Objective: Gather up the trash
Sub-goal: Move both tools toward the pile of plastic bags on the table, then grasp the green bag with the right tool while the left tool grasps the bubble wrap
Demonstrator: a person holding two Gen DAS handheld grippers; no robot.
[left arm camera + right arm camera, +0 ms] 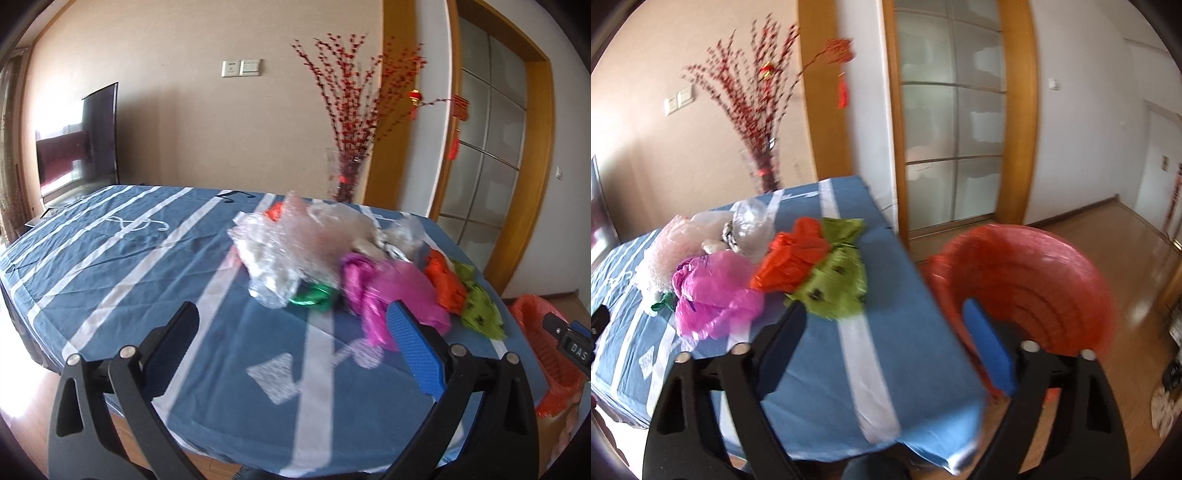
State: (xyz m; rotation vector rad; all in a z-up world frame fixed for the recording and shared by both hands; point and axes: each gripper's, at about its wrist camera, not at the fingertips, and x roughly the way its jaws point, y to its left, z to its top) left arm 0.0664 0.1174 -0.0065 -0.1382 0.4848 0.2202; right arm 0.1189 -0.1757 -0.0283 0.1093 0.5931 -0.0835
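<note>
A heap of trash lies on the blue striped tablecloth [110,266]: clear crumpled plastic [288,240], a green foil scrap [314,295], a pink bag [391,302], an orange bag [443,280] and a lime green bag [480,310]. My left gripper [291,317] is open and empty, just short of the heap. In the right wrist view the pink bag [713,291], orange bag [794,258] and lime bag [838,280] lie to the left. My right gripper [886,317] is open and empty above the table's corner, beside a bin with an orange liner [1034,280].
The lined bin [546,343] stands on the wood floor off the table's right edge. A vase of red branches [347,173] stands behind the table, a TV [81,140] at the far left. A glass door [953,147] lies beyond.
</note>
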